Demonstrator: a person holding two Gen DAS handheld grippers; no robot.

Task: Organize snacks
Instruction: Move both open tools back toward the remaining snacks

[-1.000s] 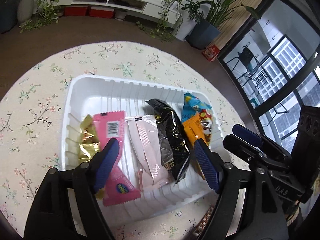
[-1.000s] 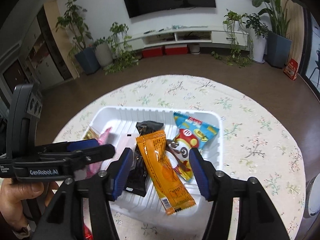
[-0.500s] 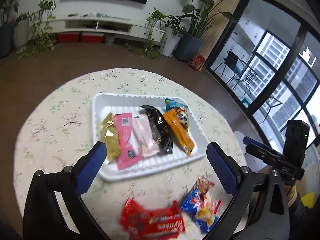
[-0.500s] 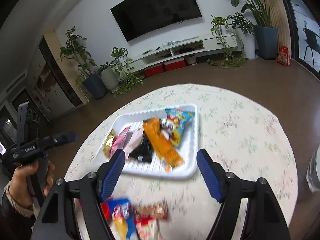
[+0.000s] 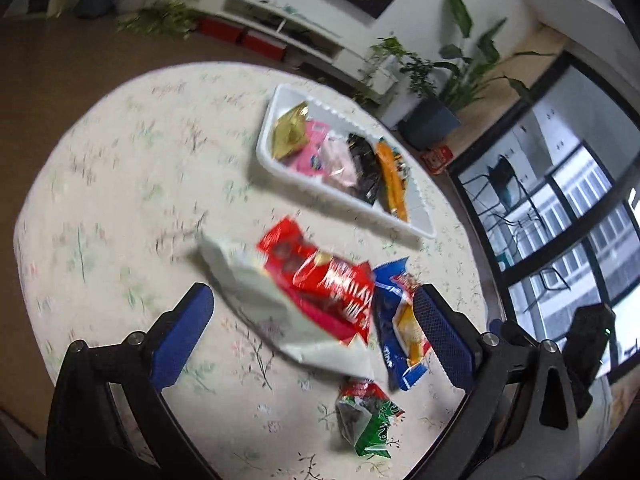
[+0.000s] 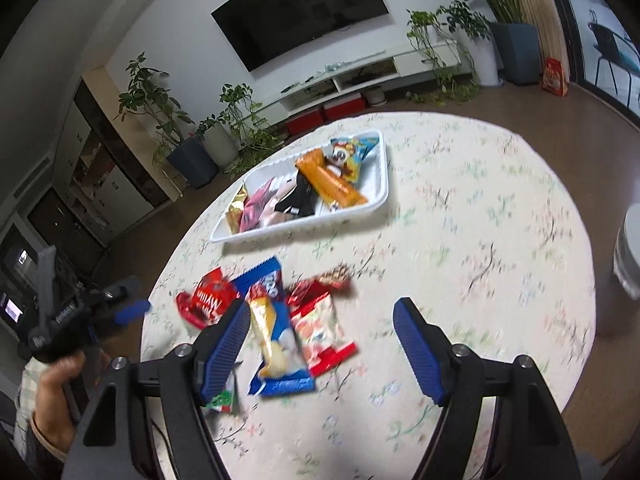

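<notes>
The round table with a floral-print cloth (image 6: 480, 208) carries a white rectangular plastic tray (image 6: 382, 184) on its far side. The tray holds a row of packets: a gold foil packet (image 5: 290, 130), a pink wrapper (image 5: 310, 152), a pale pink packet (image 5: 340, 160), a black packet (image 5: 366, 168), an orange stick-shaped packet (image 6: 330, 182) and a blue cartoon-print bag (image 6: 350, 152). Loose snacks lie on the cloth nearer the cameras, apart from the tray: a red foil packet (image 5: 320, 276), a white paper-like packet (image 5: 280, 312) partly under it, a blue-and-yellow snack bag (image 6: 276, 332), a red-and-white packet (image 6: 320, 328) and a green-and-red packet (image 5: 368, 416). The left gripper (image 5: 312, 332) hangs over the loose pile with jaws spread wide and nothing gripped. The right gripper (image 6: 322, 348) is likewise over the pile, jaws parted and empty. Both views are motion-blurred.
</notes>
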